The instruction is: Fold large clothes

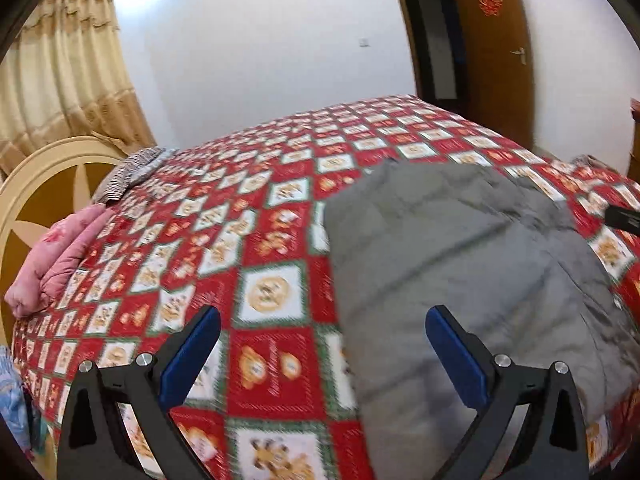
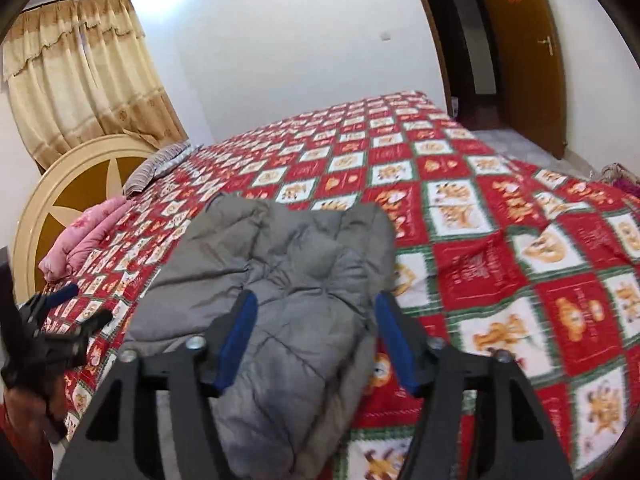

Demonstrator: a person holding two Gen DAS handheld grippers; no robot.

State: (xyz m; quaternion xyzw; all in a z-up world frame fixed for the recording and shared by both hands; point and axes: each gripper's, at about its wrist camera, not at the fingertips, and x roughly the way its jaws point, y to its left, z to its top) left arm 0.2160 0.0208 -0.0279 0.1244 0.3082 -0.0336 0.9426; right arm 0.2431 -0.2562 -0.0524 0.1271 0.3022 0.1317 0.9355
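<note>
A grey quilted garment [image 1: 464,272] lies folded in a bundle on the bed's red patterned cover [image 1: 256,216]. It also shows in the right wrist view [image 2: 288,264]. My left gripper [image 1: 322,320] is open and empty, above the garment's left edge. My right gripper [image 2: 314,300] is open and empty, above the near part of the garment. The left gripper shows at the left edge of the right wrist view [image 2: 60,316]. A tip of the right gripper shows at the right edge of the left wrist view [image 1: 624,218].
A pink folded quilt [image 1: 60,256] and a striped pillow [image 1: 128,172] lie by the round headboard [image 1: 36,184]. Curtains [image 1: 68,72] hang at the far left. A brown door [image 1: 496,40] stands open at the far right.
</note>
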